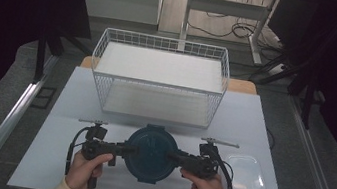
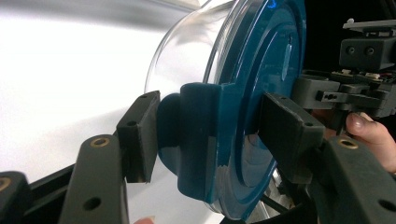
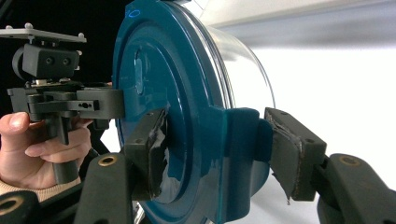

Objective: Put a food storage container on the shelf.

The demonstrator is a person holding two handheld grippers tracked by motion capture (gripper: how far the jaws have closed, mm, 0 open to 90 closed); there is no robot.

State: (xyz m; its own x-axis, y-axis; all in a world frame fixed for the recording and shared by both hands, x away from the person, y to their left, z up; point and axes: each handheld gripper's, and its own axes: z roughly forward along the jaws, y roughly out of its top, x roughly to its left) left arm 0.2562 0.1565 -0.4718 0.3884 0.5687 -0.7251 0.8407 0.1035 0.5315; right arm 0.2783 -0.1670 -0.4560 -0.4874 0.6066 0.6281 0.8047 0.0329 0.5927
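Two grippers clamp one round glass container with a dark teal lid (image 1: 150,153), one on each side of it, near the front edge of the pale grey table (image 1: 68,110). In the high view the left gripper (image 1: 124,149) comes at the lid from nine o'clock and the right gripper (image 1: 172,157) from three o'clock, each held by a hand (image 1: 86,167) entering from six o'clock.

The left gripper view looks along its two black jaws: they stand partly apart and press on the lid's side clip (image 2: 198,140), one pad on the clip's outer face below the rim, the other flat on the lid's top face. The clear glass wall of the container (image 2: 187,51) curves away toward eleven o'clock, and the lid stands on edge in this view, since the camera is turned with the hand. The other gripper and a few fingers (image 2: 373,135) appear at three o'clock.

The right gripper view shows the same kind of hold on the opposite clip (image 3: 238,158): one worn, frayed pad (image 3: 289,154) bears on the clip from the glass side, the other sits against the lid's top.

On the table, a white wire basket (image 1: 159,78) stands at twelve o'clock from the container, well apart from it. A small clear rectangular box (image 1: 245,174) lies at three o'clock, just beside the right gripper.
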